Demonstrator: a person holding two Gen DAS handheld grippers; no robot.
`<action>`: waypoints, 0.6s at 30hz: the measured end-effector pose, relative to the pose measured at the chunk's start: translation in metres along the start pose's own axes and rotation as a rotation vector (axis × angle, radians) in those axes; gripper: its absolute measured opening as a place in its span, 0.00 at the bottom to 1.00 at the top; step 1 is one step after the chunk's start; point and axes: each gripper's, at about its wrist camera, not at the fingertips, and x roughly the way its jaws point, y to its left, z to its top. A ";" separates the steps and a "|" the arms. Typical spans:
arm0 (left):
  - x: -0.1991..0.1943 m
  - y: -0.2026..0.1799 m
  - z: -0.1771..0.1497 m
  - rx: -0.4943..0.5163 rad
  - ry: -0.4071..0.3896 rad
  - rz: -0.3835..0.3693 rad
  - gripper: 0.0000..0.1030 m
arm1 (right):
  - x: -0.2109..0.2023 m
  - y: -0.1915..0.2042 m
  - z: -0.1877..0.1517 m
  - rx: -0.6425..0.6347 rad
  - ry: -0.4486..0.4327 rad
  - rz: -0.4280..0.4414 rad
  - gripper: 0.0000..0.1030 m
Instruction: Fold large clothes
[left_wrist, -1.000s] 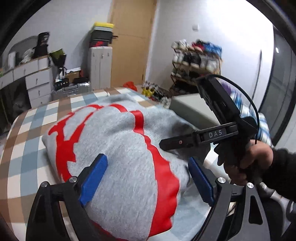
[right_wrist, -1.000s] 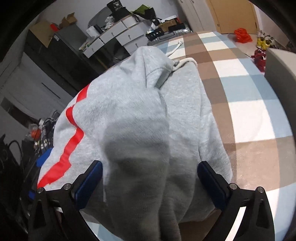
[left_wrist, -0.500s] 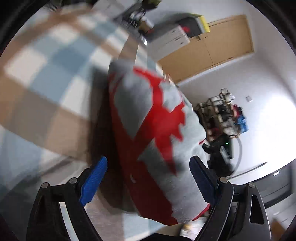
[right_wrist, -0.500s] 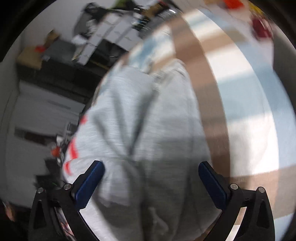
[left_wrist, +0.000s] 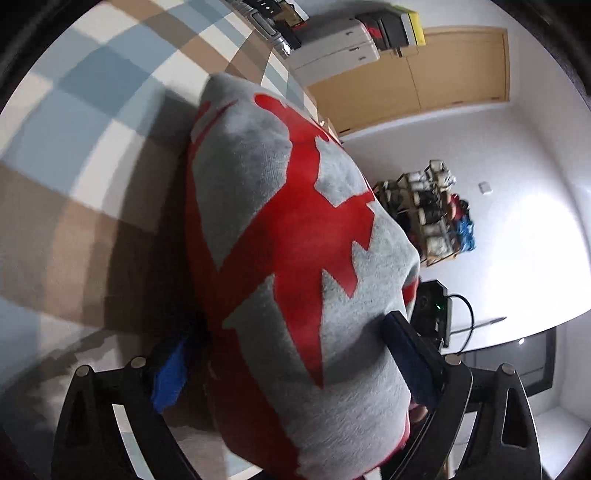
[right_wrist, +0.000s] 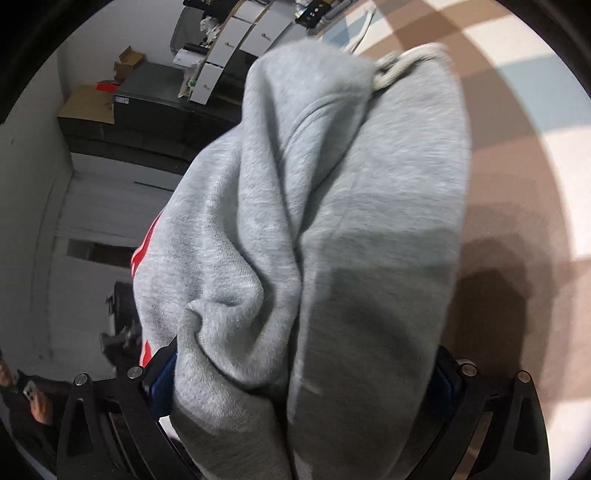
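A bulky grey hoodie (right_wrist: 332, 221), thickly bunched and creased, fills the right wrist view, lying between the two blue-padded fingers (right_wrist: 162, 373) of the right tool (right_wrist: 299, 384), which stand wide with the cloth bulging over both pads. A strip of red print shows at the garment's left edge. A white drawstring (right_wrist: 399, 66) trails at its top. Beneath lies a checked bedspread (right_wrist: 535, 184) in brown, blue and white. White drawers (right_wrist: 236, 48) and cardboard boxes (right_wrist: 96, 99) stand at upper left.

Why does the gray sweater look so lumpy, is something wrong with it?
Nothing is torn or spilled. The gray hoodie is simply a thick folded bundle wedged between the left gripper and the right gripper, so it bulges and creases. Its drawstring hangs loose near the checked cover.
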 end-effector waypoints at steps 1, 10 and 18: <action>-0.002 0.002 0.003 0.007 0.005 0.010 0.90 | 0.004 0.005 -0.003 -0.003 0.013 0.001 1.00; -0.036 0.017 -0.016 0.091 0.060 0.072 0.90 | 0.034 0.035 -0.049 -0.012 0.020 0.026 1.00; -0.059 -0.016 -0.018 0.210 0.001 0.140 0.89 | -0.069 0.058 -0.064 -0.064 -0.331 0.002 1.00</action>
